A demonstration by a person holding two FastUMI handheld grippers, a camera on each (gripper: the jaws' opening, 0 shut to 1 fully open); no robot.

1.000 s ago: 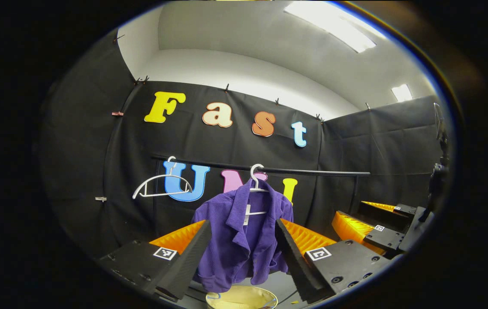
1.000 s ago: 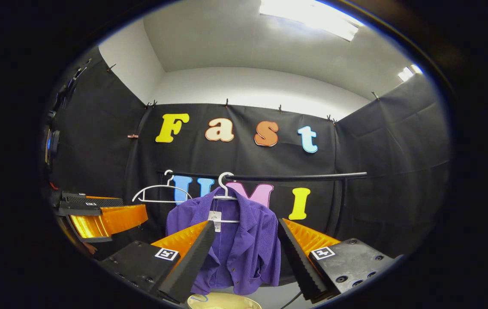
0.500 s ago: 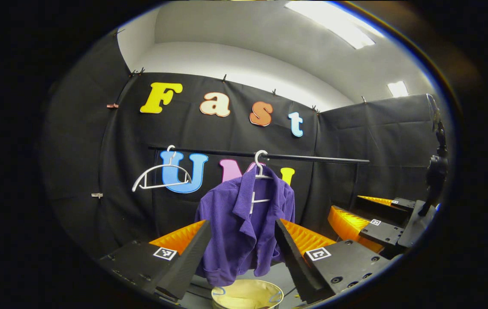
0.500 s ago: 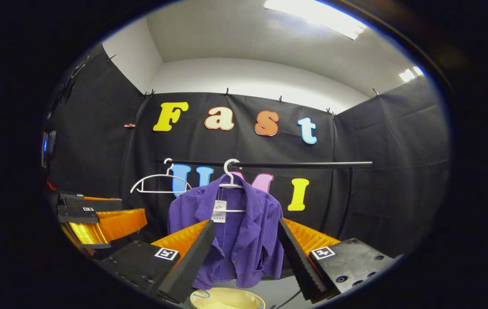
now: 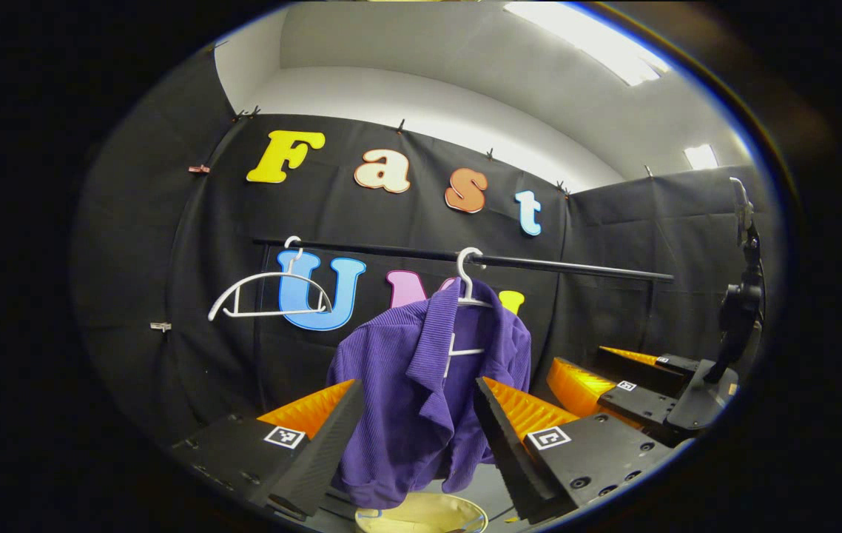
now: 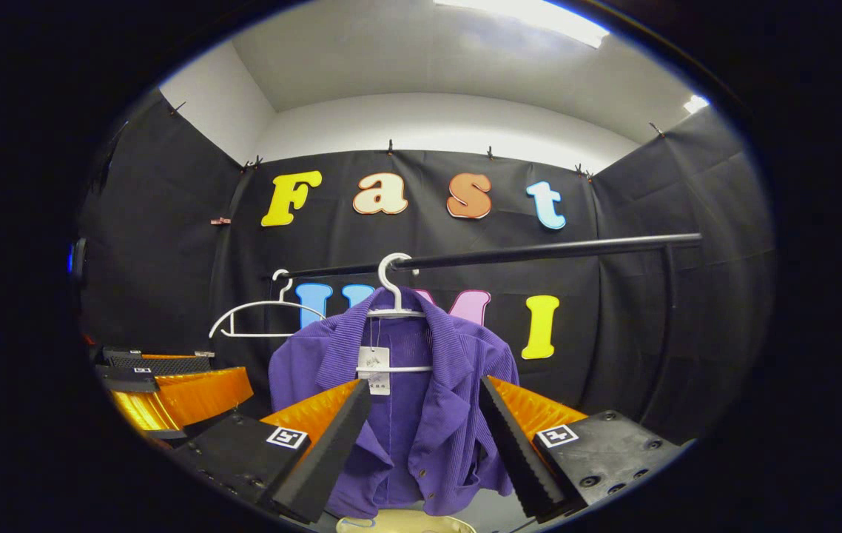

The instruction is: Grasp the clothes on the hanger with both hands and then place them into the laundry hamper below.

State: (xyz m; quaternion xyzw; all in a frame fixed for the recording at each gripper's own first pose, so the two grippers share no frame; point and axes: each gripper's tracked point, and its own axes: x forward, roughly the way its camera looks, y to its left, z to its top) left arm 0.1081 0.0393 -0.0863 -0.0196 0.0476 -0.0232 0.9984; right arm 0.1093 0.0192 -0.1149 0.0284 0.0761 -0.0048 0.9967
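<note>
A purple ribbed shirt (image 5: 421, 392) (image 6: 421, 400) hangs on a white hanger (image 5: 468, 285) (image 6: 391, 296) from a black rail (image 5: 576, 268) (image 6: 539, 252). Below it peeks the cream rim of the laundry hamper (image 5: 421, 514) (image 6: 406, 523). In the left gripper view my left gripper (image 5: 417, 437) stands open, short of the shirt, which shows between its fingers. In the right gripper view my right gripper (image 6: 421, 437) is likewise open and apart from the cloth. The right gripper (image 5: 613, 385) also shows at the right of the left gripper view, and the left gripper (image 6: 169, 385) at the left of the right gripper view.
A second white hanger (image 5: 265, 300) (image 6: 258, 322) hangs bare on the rail to the left of the shirt. Black cloth walls close the booth behind and on both sides. A dark stand (image 5: 735, 318) rises at the far right.
Both grippers have come closer to the shirt, which now looks larger in both views. The rail sits higher in the right gripper view. Both stay open.
</note>
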